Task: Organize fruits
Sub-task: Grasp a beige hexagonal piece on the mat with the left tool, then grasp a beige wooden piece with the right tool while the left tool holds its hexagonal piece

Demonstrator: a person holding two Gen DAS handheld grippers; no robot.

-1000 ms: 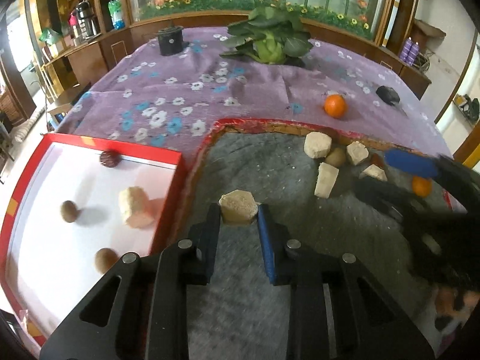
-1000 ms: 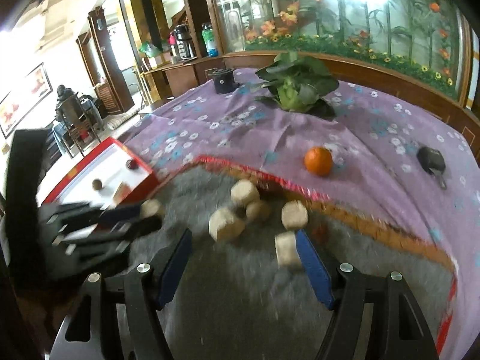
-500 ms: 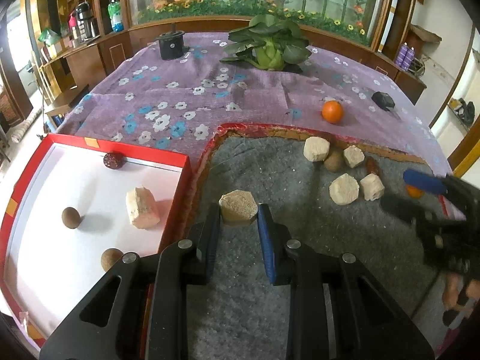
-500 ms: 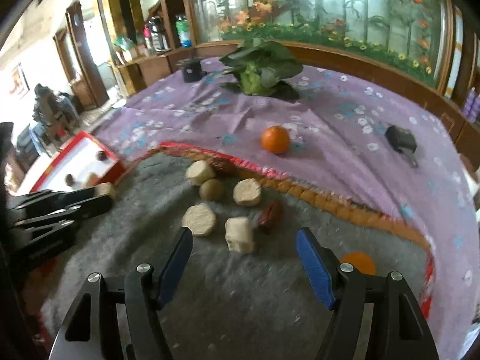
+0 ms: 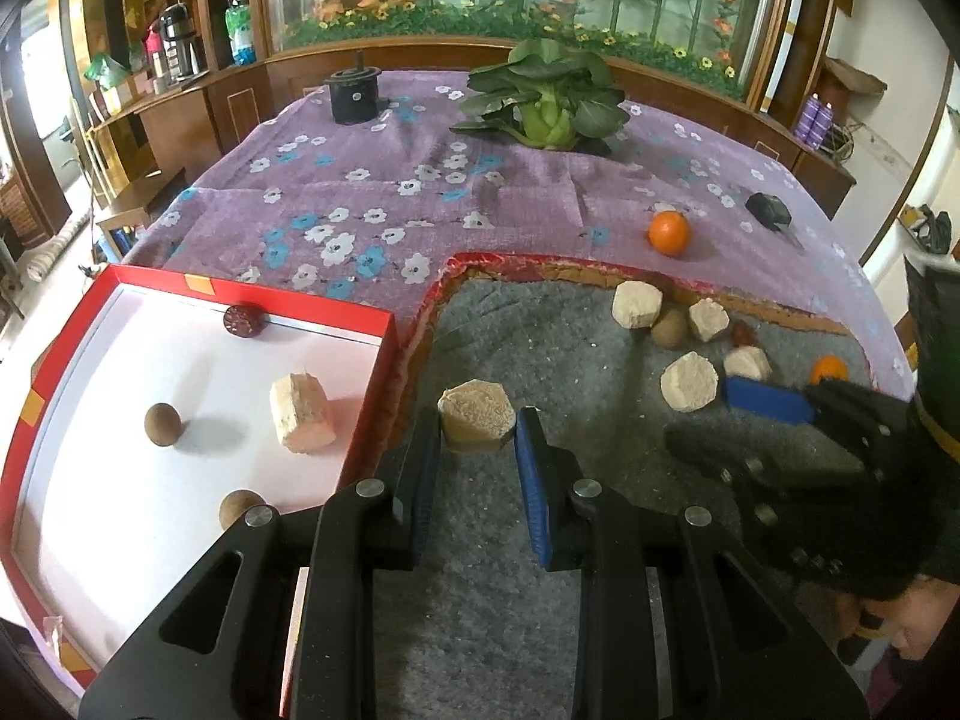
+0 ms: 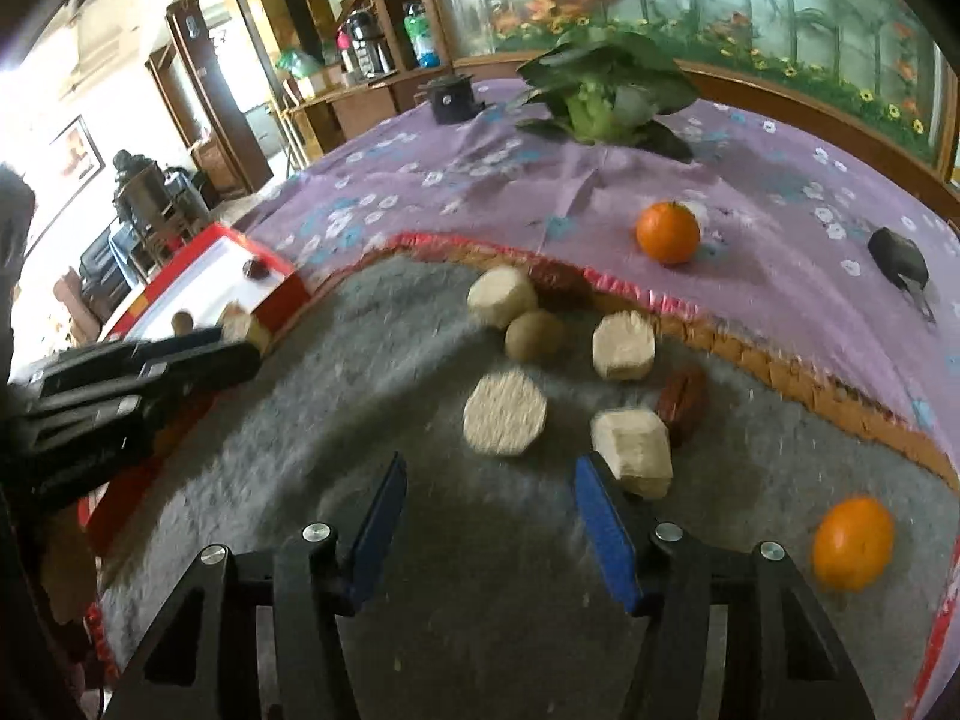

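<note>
— What's lying on the grey mat (image 6: 420, 540)?

— Several pale, faceted chunks (image 6: 505, 413), a round brown fruit (image 6: 534, 334) and a dark red date (image 6: 682, 397), all clustered near the mat's far edge. An orange (image 6: 852, 542) sits apart at the right.

— And elsewhere?

— A second orange (image 5: 669, 232) rests on the purple cloth (image 5: 372, 192). The red tray (image 5: 90, 480) holds two brown balls (image 5: 162, 425), one pale chunk (image 5: 300, 413) and a dark red fruit (image 5: 242, 320).

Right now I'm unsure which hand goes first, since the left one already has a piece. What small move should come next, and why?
Probably carry the left gripper sideways over the red tray. It is already shut on the pale hexagonal chunk, and the tray beside it holds a similar chunk. The right gripper, whose jaws have just been closing, has nothing between them yet.
</note>
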